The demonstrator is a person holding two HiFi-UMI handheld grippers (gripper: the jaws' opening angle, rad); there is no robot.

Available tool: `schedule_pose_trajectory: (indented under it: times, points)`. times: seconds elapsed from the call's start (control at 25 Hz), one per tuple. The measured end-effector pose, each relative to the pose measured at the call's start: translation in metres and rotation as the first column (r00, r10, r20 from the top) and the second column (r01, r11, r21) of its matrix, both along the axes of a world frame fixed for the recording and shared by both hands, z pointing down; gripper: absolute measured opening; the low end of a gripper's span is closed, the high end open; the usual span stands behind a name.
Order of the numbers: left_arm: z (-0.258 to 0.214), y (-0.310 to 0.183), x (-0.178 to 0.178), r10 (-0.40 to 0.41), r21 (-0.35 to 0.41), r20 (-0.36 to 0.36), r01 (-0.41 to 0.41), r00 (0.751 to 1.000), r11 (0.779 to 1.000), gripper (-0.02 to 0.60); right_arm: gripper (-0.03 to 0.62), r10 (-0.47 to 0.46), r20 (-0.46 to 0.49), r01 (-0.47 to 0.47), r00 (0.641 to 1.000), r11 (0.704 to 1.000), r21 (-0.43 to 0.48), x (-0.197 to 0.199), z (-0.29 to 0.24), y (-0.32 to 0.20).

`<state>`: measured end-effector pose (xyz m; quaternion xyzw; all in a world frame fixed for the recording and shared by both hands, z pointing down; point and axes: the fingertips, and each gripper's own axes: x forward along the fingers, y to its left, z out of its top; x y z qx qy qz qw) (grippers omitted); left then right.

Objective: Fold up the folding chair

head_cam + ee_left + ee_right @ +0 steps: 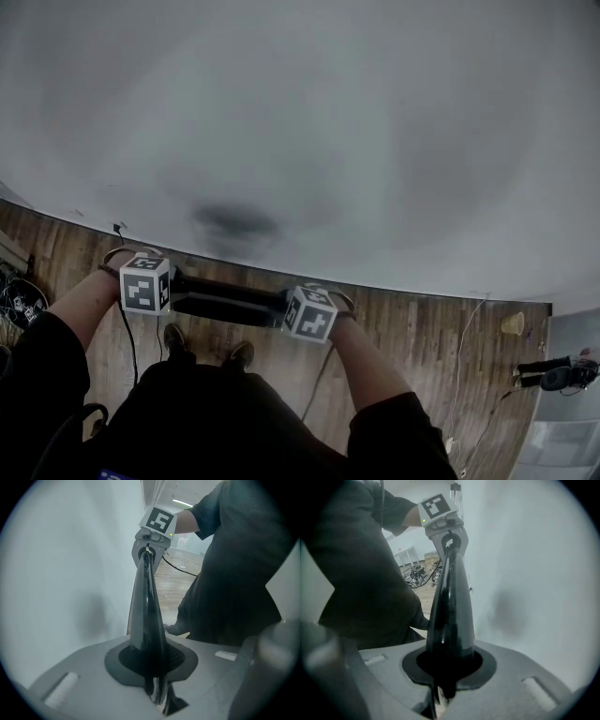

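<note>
The folding chair (225, 302) is a flat black shape held between my two grippers, close to a white wall. In the head view my left gripper (150, 286) is at its left end and my right gripper (307, 314) at its right end. The left gripper view shows my left gripper (157, 686) shut on the chair's thin black edge (147, 616), which runs up to the right gripper (152, 538). The right gripper view shows my right gripper (440, 686) shut on the same edge (450, 611), with the left gripper (445, 527) at the far end.
A white wall (309, 122) fills most of the head view. Below is a wooden floor (422, 328) with the person's shoes (174, 336), a paper cup (512, 323) at the right, black gear (558, 375) beside it, and cables (19, 305) at the left.
</note>
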<state>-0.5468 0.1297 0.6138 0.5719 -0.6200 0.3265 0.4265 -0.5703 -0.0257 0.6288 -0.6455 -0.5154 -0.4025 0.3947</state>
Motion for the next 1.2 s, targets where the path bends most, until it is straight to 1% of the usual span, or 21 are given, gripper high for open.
schedule_pose_trajectory:
  times: [0.12, 0.32, 0.4, 0.52, 0.64, 0.72, 0.88, 1.04, 1.2]
  points:
    - [0.001, 0.000, -0.004, 0.010, 0.004, -0.005, -0.010, 1.000, 1.000, 0.057, 0.052, 0.010, -0.004, -0.010, 1.000, 1.000, -0.001, -0.003, 0.001, 0.000]
    - [-0.002, -0.003, -0.009, -0.005, 0.017, 0.007, 0.005, 1.000, 1.000, 0.061, 0.058, 0.012, -0.003, -0.013, 1.000, 1.000, -0.016, -0.008, -0.002, -0.003]
    - [-0.002, -0.004, -0.011, -0.013, 0.023, 0.019, 0.012, 1.000, 1.000, 0.069, 0.069, 0.027, -0.010, -0.027, 1.000, 0.999, -0.034, -0.009, -0.003, -0.004]
    - [-0.005, 0.000, -0.015, -0.022, 0.027, 0.045, 0.021, 0.999, 0.999, 0.086, 0.104, 0.072, -0.012, -0.073, 0.997, 0.994, -0.077, -0.016, -0.009, -0.007]
    - [-0.008, 0.007, -0.021, -0.019, 0.017, 0.076, 0.017, 0.997, 1.000, 0.110, 0.124, 0.103, 0.013, -0.101, 0.995, 0.990, -0.098, -0.024, -0.012, -0.013]
    - [-0.009, 0.011, -0.025, -0.009, 0.002, 0.094, 0.009, 0.996, 1.000, 0.123, 0.126, 0.109, 0.035, -0.105, 0.993, 0.989, -0.102, -0.028, -0.012, -0.015]
    - [-0.014, 0.017, -0.034, -0.008, -0.019, 0.122, 0.010, 0.993, 1.000, 0.144, 0.141, 0.126, 0.103, -0.116, 0.987, 0.988, -0.101, -0.040, -0.013, -0.016]
    - [-0.019, 0.025, -0.043, -0.009, -0.032, 0.144, 0.013, 0.990, 0.999, 0.156, 0.150, 0.145, 0.149, -0.130, 0.978, 0.986, -0.106, -0.049, -0.014, -0.016]
    - [-0.020, 0.033, -0.049, -0.023, -0.042, 0.171, 0.030, 0.985, 0.999, 0.161, 0.156, 0.158, 0.193, -0.143, 0.968, 0.985, -0.092, -0.056, -0.012, -0.011]
